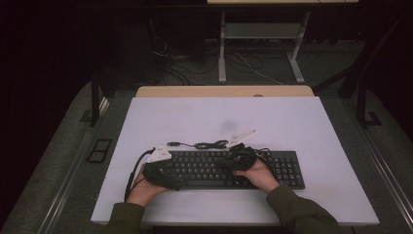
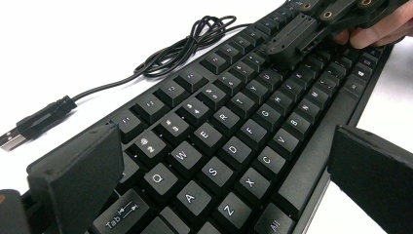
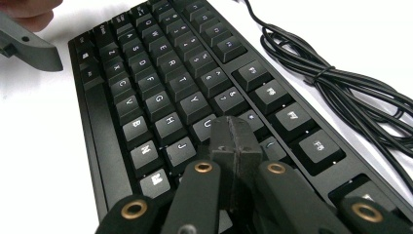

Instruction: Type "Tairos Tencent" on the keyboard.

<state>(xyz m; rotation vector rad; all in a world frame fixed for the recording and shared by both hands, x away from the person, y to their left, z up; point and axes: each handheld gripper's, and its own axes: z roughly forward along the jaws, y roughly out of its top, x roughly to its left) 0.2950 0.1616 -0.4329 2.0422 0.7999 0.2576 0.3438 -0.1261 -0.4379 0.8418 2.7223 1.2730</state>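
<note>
Black keyboard (image 1: 229, 168) lies flat on the white desk (image 1: 302, 126), near the person's edge, long side across. Its cable (image 1: 207, 145) is bundled in a loose coil just behind the top row, with the USB plug (image 2: 12, 137) lying free on the desk, so the keyboard is not connected; keys are pressed for the motion alone.

Right claw (image 3: 236, 146): jaws closed flat against each other, nothing between them, forming one narrow blunt tip. In the right claw view the tip sits over the keys near U and J, in the middle of the letter block. Judgement: the jaws are kept together so the tip works like a single finger and hits one key without catching its neighbours. Contact with the keycap cannot be confirmed; the tip hides the spot beneath it.

Left claw (image 2: 224, 161): jaws spread wide, empty. In the left claw view they stand on either side of the letter rows, one over the Tab corner, the other past the front edge near the space bar. Pads touch nothing that I can see. Judgement: it waits over the left end of the keyboard, either to steady the case or idle while the right does the pressing.

High view: both hands (image 1: 260, 176) rest low at the front edge, forearms coming in from the desk's near side, which keeps the claws at a shallow angle over the keys.
</note>
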